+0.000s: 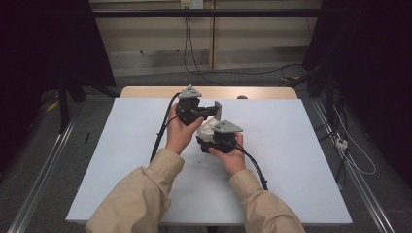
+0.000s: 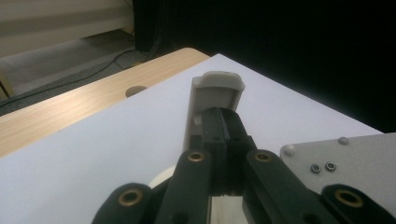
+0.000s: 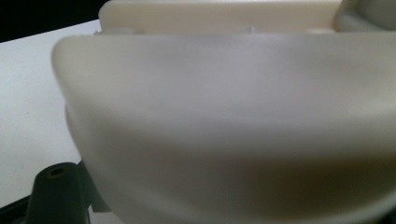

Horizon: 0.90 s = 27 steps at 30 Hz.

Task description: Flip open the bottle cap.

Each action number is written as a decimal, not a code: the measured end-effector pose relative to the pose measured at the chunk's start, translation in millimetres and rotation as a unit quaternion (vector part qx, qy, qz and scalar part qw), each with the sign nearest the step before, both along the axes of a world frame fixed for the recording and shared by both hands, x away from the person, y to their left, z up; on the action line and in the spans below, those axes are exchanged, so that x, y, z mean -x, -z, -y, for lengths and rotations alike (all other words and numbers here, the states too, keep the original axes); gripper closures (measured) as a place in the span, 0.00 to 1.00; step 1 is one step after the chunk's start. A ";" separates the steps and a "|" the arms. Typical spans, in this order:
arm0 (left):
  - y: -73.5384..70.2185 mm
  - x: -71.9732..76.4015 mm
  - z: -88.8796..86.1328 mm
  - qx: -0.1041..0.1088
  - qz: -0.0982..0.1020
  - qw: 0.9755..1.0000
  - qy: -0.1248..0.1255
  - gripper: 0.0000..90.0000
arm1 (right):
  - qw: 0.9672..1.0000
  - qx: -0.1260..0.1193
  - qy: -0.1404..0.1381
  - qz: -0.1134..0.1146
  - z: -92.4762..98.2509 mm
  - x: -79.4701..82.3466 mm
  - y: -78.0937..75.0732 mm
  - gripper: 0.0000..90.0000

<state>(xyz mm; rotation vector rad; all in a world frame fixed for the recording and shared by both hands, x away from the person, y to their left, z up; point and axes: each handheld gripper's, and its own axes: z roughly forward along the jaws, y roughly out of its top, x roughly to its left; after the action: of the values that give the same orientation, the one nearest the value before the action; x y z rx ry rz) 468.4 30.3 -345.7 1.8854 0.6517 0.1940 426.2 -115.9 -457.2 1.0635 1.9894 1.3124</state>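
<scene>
- Right now I have a cream plastic piece [image 1: 208,127] lifted just above the middle of the white table [image 1: 121,160], pinched between both claws.
- Left gripper [image 2: 223,122] has its jaws squeezed tight on the piece's upright flap [image 2: 215,93], which I judge keeps it from swinging.
- Right gripper [image 1: 214,137] clamps the rounded body [image 3: 233,126] from my side, steadying it so neither part can twist.
</scene>
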 end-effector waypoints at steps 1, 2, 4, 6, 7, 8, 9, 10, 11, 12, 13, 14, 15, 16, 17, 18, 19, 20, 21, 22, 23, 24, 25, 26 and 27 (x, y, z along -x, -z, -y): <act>-0.2 0.0 0.2 -0.002 0.000 1.000 0.000 1.00 | 1.000 0.000 0.000 0.000 0.0 0.0 0.0 0.21; -0.3 -0.2 0.4 -0.002 0.000 1.000 -0.001 1.00 | 1.000 0.000 0.000 0.000 0.0 0.0 0.0 0.21; -0.4 -0.6 1.0 -0.003 0.000 1.000 0.001 1.00 | 1.000 0.000 0.000 0.000 0.0 0.0 0.0 0.21; -0.4 -1.0 1.5 -0.003 0.001 1.000 0.001 1.00 | 1.000 0.000 0.000 0.000 0.0 0.0 0.1 0.21; -0.4 -1.2 1.9 -0.004 0.000 1.000 0.001 1.00 | 1.000 0.000 0.000 0.000 0.0 -0.1 0.1 0.21; -0.5 -1.6 2.1 -0.004 0.000 1.000 0.001 1.00 | 1.000 0.000 -0.001 -0.001 0.0 -0.1 0.1 0.21; -0.5 -1.7 2.6 -0.004 0.000 1.000 0.000 1.00 | 1.000 0.000 -0.001 0.000 0.0 -0.1 0.1 0.21; -0.6 -2.0 2.9 -0.005 0.001 1.000 0.001 1.00 | 1.000 0.000 -0.001 0.000 0.0 -0.1 0.1 0.21; -0.6 -2.4 3.3 -0.005 0.001 1.000 0.002 1.00 | 1.000 0.000 -0.001 -0.001 0.1 -0.1 0.1 0.21; -0.7 -2.7 3.5 -0.006 0.001 1.000 0.002 1.00 | 1.000 0.000 -0.001 0.000 0.1 -0.1 0.2 0.21; -0.8 -2.9 3.9 -0.005 0.000 1.000 0.002 1.00 | 1.000 0.000 -0.001 0.000 0.1 -0.1 0.3 0.21; -0.9 -3.3 4.0 -0.006 0.000 1.000 0.003 1.00 | 1.000 0.000 -0.001 0.000 0.1 -0.1 0.3 0.21; -1.1 -3.7 4.2 -0.007 0.001 1.000 0.003 1.00 | 1.000 0.000 -0.001 0.000 0.0 -0.2 0.3 0.21; -1.3 -3.9 4.6 -0.009 0.002 1.000 0.003 1.00 | 1.000 0.000 -0.001 0.000 0.0 -0.2 0.4 0.21; -1.4 -4.2 5.0 -0.010 0.002 1.000 0.004 1.00 | 1.000 0.000 -0.001 0.000 0.1 -0.2 0.4 0.21; -1.4 -4.4 5.4 -0.010 0.002 1.000 0.003 1.00 | 1.000 -0.001 -0.001 -0.001 0.0 -0.1 0.4 0.21; -1.5 -4.7 5.9 -0.011 0.002 1.000 0.003 1.00 | 1.000 -0.001 -0.001 -0.001 0.1 -0.1 0.5 0.21; -1.6 -4.9 6.2 -0.012 0.002 1.000 0.003 1.00 | 1.000 -0.001 -0.001 -0.001 0.1 -0.1 0.5 0.21; -1.5 -5.3 6.7 -0.011 0.002 1.000 0.004 1.00 | 1.000 0.000 -0.001 0.000 0.1 -0.3 0.5 0.21; -1.5 -5.6 7.1 -0.011 0.002 1.000 0.005 1.00 | 1.000 0.000 -0.001 -0.001 0.1 -0.3 0.4 0.21; -1.4 -6.0 7.4 -0.011 0.002 1.000 0.005 1.00 | 1.000 0.000 -0.001 -0.001 0.1 -0.2 0.4 0.21; -1.3 -6.4 7.7 -0.010 0.001 1.000 0.006 1.00 | 1.000 0.000 -0.001 -0.002 0.0 -0.1 0.4 0.21; -1.3 -6.9 7.9 -0.010 0.002 1.000 0.007 1.00 | 1.000 0.000 -0.001 -0.002 0.0 -0.1 0.4 0.21; -1.2 -7.1 8.3 -0.010 0.001 1.000 0.006 1.00 | 1.000 0.000 -0.001 -0.002 0.0 -0.1 0.4 0.21; -1.2 -7.4 8.7 -0.010 0.001 1.000 0.006 1.00 | 1.000 0.000 -0.001 -0.002 0.0 -0.2 0.4 0.21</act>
<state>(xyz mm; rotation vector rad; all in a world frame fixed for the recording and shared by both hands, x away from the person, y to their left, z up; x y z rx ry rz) 475.8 21.7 -344.5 1.9076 0.6396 0.1953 426.3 -115.9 -457.7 1.0654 1.9937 1.3123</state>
